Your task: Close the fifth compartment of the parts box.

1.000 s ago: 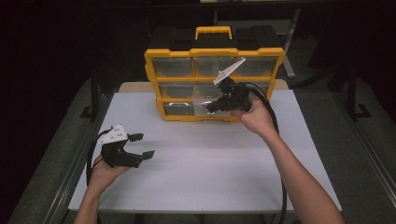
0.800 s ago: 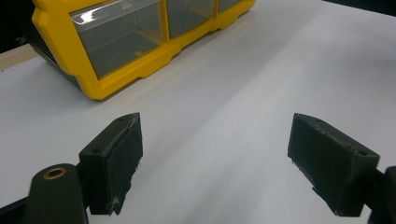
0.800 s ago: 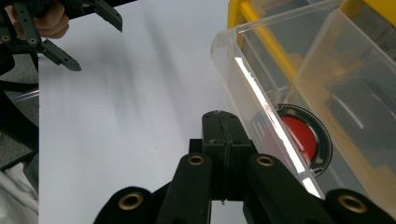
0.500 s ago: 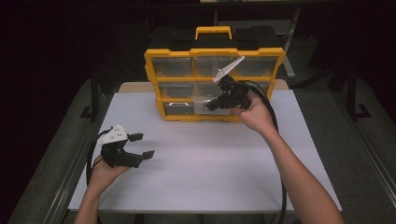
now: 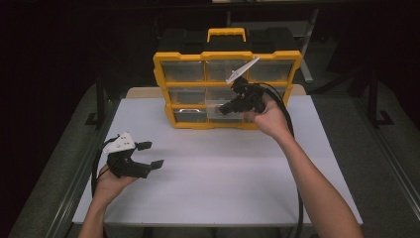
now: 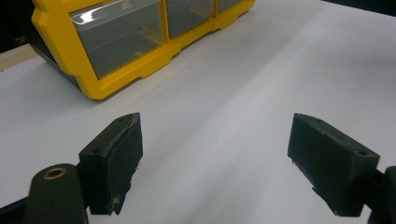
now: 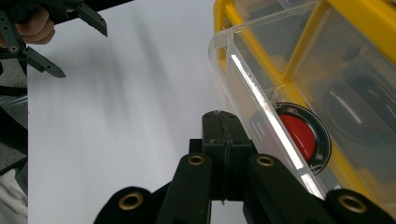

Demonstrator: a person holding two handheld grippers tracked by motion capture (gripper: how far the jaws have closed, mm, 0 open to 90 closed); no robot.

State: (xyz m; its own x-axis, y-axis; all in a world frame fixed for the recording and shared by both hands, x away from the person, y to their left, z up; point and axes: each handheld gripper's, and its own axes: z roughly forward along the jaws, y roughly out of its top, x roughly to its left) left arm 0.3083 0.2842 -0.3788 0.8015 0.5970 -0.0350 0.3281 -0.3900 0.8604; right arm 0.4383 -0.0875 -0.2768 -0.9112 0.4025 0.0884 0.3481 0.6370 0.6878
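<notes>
The red, black-rimmed round object (image 7: 299, 135) in the clear plastic drawer (image 7: 261, 102) is blurred through the wall, its identity unreadable.

Left gripper (image 5: 148, 154) jaws spread wide; right gripper (image 5: 224, 110) jaws pressed together

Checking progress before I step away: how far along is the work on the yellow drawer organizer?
Done: one clear drawer looks pulled partway out, a red-and-black disc inside. In hand: right gripper, jaws together, beside its front wall. Left: left gripper waits open; disc untouched.
</notes>
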